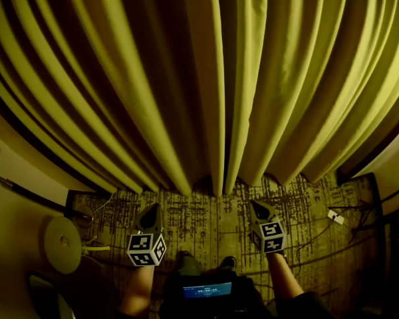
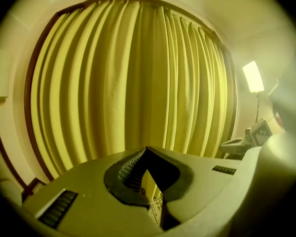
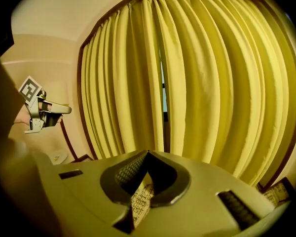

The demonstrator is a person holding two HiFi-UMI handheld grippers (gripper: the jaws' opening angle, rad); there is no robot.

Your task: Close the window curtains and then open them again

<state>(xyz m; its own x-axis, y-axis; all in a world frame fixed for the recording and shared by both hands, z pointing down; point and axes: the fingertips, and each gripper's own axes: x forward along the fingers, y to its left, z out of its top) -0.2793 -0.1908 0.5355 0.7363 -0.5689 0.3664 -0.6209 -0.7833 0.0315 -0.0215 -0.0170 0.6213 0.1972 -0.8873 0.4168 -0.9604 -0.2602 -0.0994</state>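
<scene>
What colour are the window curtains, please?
Yellow curtains, plain and pleated; clearest in the right gripper view.

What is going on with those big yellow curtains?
A person stands facing the long yellow pleated fabric curtains, one hand-held gripper in each hand. The left hand-held gripper and the right hand-held gripper are both shut on nothing, held short of the cloth. The curtains are drawn almost together, with only a thin gap between them.

Beyond the left gripper (image 2: 147, 149) and right gripper (image 3: 148, 153), both smooth matt plastic with ribbed dark pads (image 3: 128, 172), hang matt cloth curtains (image 1: 206, 78) above rough patterned carpet (image 1: 206, 221).
</scene>
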